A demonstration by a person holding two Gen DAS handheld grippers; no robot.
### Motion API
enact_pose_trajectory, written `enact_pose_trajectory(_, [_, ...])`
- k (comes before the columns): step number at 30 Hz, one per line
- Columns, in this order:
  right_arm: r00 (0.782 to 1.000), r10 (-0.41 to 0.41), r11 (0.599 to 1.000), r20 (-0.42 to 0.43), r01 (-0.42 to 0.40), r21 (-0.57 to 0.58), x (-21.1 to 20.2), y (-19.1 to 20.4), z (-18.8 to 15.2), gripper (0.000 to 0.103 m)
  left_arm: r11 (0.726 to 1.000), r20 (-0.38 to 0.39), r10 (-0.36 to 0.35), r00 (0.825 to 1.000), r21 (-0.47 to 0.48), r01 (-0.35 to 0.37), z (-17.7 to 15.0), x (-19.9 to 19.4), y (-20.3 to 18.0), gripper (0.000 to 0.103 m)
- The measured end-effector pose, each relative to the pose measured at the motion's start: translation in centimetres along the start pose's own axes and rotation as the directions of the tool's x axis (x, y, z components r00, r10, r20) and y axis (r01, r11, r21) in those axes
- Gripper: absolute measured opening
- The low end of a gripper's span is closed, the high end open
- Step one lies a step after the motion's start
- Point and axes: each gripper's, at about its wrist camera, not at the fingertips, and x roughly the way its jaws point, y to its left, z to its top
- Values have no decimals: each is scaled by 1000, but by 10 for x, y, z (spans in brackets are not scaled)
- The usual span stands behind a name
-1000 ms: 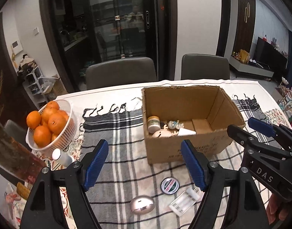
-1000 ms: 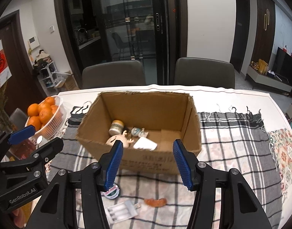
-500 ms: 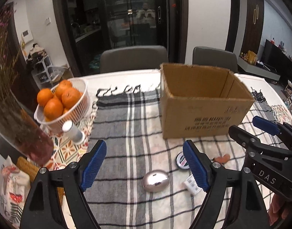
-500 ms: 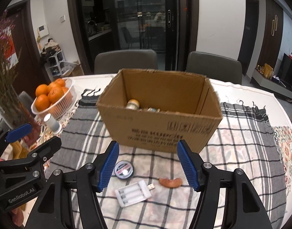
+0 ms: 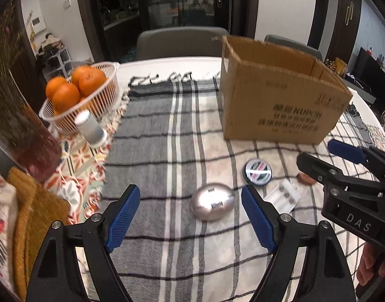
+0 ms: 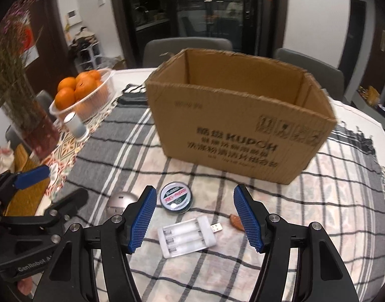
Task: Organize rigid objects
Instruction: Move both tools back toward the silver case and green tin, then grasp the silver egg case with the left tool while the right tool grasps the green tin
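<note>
Landmark: box [image 6: 239, 128], cardboard, open top, upright on the plaid cloth [image 5: 172, 130] over the counter [image 6: 363, 120]. Its contents cannot be seen from this low angle.

Loose items, all on the cloth in front of the box's printed wall:
- Tin [image 6: 176, 196], round, green-rimmed, nearest the box.
- Charger [image 6: 186, 236], white, with a USB plug, just in front of the tin and farther from the box.
- Silver egg [image 5: 213, 204], smooth and shiny, left of the tin.
- Small orange-brown piece [image 6: 236, 222], right of the charger; too blurred to name.

Left gripper [image 5: 189, 216]: jaws wide and empty, above the cloth, the egg lying between them but not touched.
Right gripper [image 6: 193, 217]: jaws have just been opening, about half wide and empty; the tin and charger lie ahead between them, untouched.

Step in hand, as judged: each gripper comes down on its own item. The egg is slick and rounded; grip it across the middle and close gently or it may squirt out. The charger is flat; the pads should straddle its long sides low against the cloth without pinching fabric.

Room: the two grippers work near each other in front of the box. Left of the box stand an orange basket [image 5: 86, 95], a white cylinder [image 5: 90, 128] and a vase [image 5: 29, 146], well apart from the loose items. Lifts must clear the box's near rim.
</note>
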Motion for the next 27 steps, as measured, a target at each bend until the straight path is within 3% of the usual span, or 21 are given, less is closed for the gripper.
enact_pose_trajectory(16, [990,126,979,-61,-134,-153,54,8,-18,65,998,-43,-22,999,52,24,-29,47,-15,83])
enact_pose_trajectory(27, [984,134,952,-117,-161,-262,92,15,-14,65,993,-42,-63,997,95,66,-30,77,-18,83])
